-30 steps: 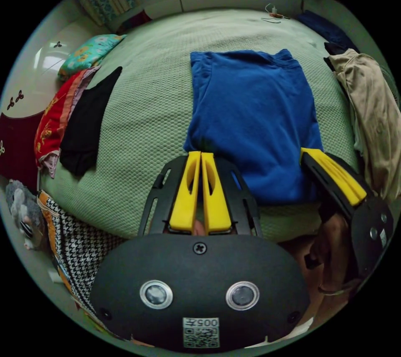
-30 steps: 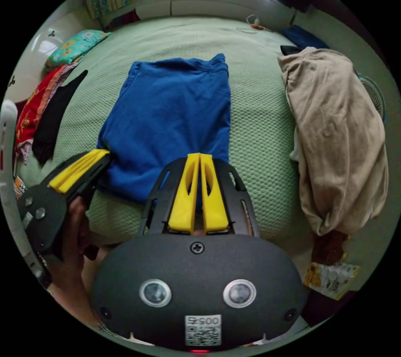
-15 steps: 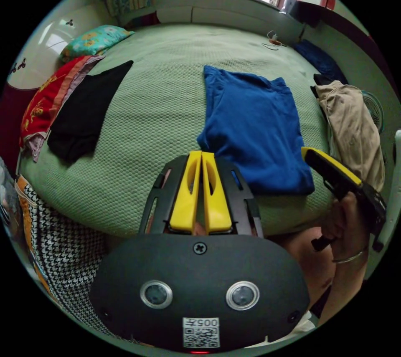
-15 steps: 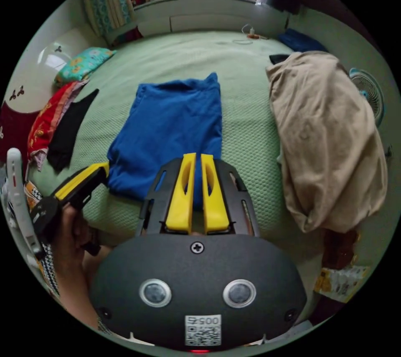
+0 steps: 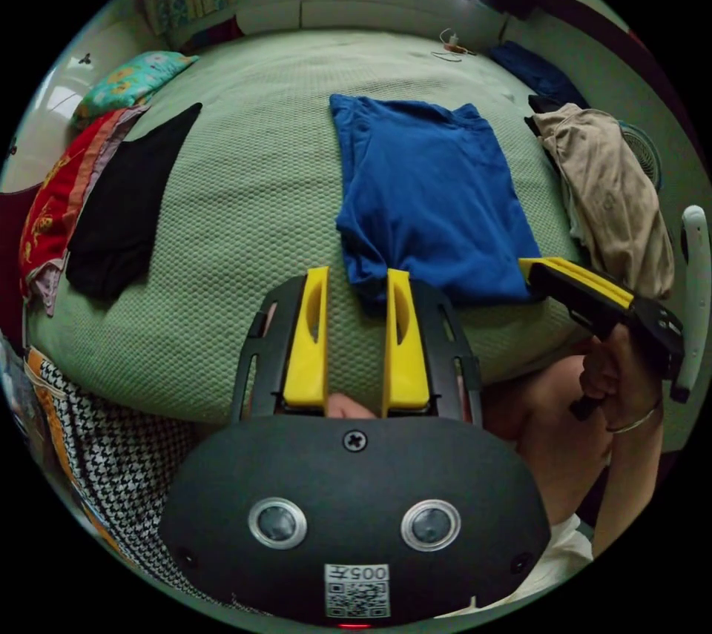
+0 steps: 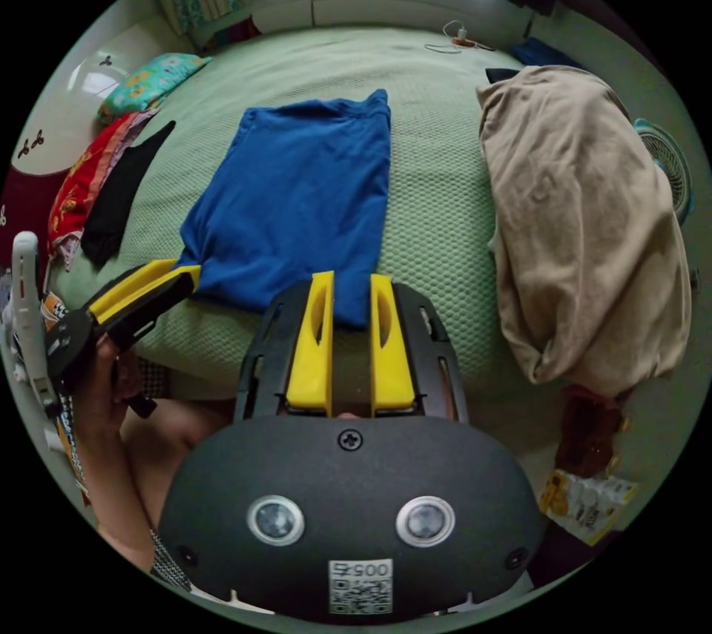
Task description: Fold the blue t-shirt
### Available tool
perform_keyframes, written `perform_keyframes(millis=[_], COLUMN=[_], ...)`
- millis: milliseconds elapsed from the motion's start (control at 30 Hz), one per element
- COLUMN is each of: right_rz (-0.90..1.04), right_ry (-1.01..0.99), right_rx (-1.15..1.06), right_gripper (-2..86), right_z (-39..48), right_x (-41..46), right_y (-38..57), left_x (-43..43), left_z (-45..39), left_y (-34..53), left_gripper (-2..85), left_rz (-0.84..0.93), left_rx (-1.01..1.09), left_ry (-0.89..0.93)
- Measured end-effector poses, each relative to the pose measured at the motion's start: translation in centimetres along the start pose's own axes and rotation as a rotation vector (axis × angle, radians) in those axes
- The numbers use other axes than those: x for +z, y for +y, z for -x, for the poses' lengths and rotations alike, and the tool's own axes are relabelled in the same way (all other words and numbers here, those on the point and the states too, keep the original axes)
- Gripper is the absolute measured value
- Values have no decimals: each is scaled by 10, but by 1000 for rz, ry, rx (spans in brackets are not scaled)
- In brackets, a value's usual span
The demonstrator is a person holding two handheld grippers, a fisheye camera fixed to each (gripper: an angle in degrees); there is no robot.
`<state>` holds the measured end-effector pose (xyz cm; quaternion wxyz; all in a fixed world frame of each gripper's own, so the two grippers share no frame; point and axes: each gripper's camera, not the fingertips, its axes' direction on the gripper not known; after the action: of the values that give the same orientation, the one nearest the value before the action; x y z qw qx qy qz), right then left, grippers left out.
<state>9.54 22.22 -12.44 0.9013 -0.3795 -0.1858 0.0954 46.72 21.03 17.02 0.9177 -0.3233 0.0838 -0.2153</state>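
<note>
The blue t-shirt (image 5: 434,196) lies folded into a long rectangle on the green bed (image 5: 245,204). My left gripper (image 5: 357,276) is open at its near left corner, and a bunched bit of blue cloth shows between the jaws. My right gripper (image 6: 350,284) is open at the near right corner of the t-shirt (image 6: 297,196), whose hem lies between the jaws. The right gripper (image 5: 528,265) also comes in at the right of the left gripper view, held by a hand. The left gripper (image 6: 185,272) appears at the left of the right gripper view.
A beige garment pile (image 6: 586,219) lies on the bed to the right of the shirt. A black garment (image 5: 122,204), red cloth (image 5: 52,204) and a floral pillow (image 5: 126,81) lie to the left. Houndstooth fabric (image 5: 111,456) hangs at the near bed edge. A cable (image 5: 449,44) lies far back.
Both grippers have gone from shut to open at the shirt's near edge. Both cameras have shifted a little; the shirt lies as before.
</note>
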Motion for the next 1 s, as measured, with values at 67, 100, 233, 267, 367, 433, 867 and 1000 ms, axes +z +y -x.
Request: perform_keyframes(millis=[67, 100, 233, 267, 367, 433, 867, 1000], right_rz=[-10, -14, -15, -12, -4, 3, 0, 5], right_ry=[-28, -45, -57, -52, -55, -49, -34, -32], right_rx=[6, -2, -2, 4, 10, 5, -25, -52], right_gripper=[9, 2, -5, -5, -4, -3, -1, 2], right_z=[-6, -10, -22, -26, -32, -35, -47, -49], right_x=[-6, -10, -19, -20, -21, -20, -45, -57], right_y=[2, 3, 9, 10, 13, 13, 22, 25], left_x=[-8, -10, -17, -19, -28, -33, -36, -42], left_z=[6, 7, 11, 11, 11, 14, 14, 5], left_y=[3, 4, 9, 10, 15, 18, 18, 18], left_gripper=[123, 124, 137, 139, 151, 157, 158, 143], left_rz=[-20, -23, -9, -3, -5, -10, 63, 76], left_rx=[-3, -2, 41, 60, 98, 109, 43, 48], left_ry=[6, 9, 34, 36, 44, 67, 103, 71])
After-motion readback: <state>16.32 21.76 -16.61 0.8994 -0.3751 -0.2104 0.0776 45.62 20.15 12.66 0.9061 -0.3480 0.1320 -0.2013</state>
